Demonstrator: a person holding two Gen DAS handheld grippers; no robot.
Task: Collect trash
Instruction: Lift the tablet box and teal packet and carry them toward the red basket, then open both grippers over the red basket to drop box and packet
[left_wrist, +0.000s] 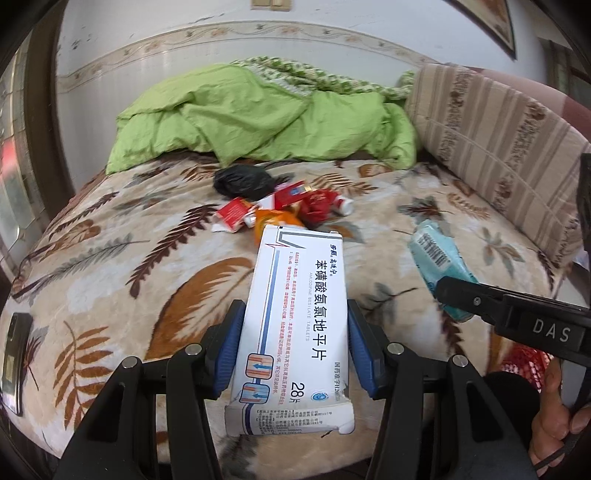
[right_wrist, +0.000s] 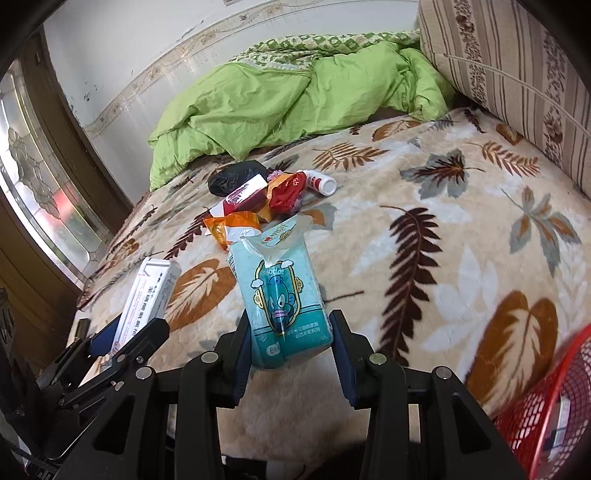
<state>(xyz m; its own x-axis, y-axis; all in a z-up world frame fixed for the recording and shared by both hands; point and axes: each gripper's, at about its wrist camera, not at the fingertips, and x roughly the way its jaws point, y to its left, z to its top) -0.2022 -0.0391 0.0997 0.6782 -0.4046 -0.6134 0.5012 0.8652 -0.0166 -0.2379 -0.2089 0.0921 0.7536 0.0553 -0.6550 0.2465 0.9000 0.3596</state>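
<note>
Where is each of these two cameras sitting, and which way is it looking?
Left wrist view: rides on the left gripper, facing down over the bed; its pads clamp a white medicine box; the right gripper and a hand show.
Right wrist view: rides on the right gripper, which squeezes a teal tissue pack; the left gripper shows.
Shared: both packs, the trash pile, green quilt, red basket.

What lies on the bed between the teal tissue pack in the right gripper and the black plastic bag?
Between the teal tissue pack and black bag lie an orange wrapper and red packets, per the right wrist view.
</note>
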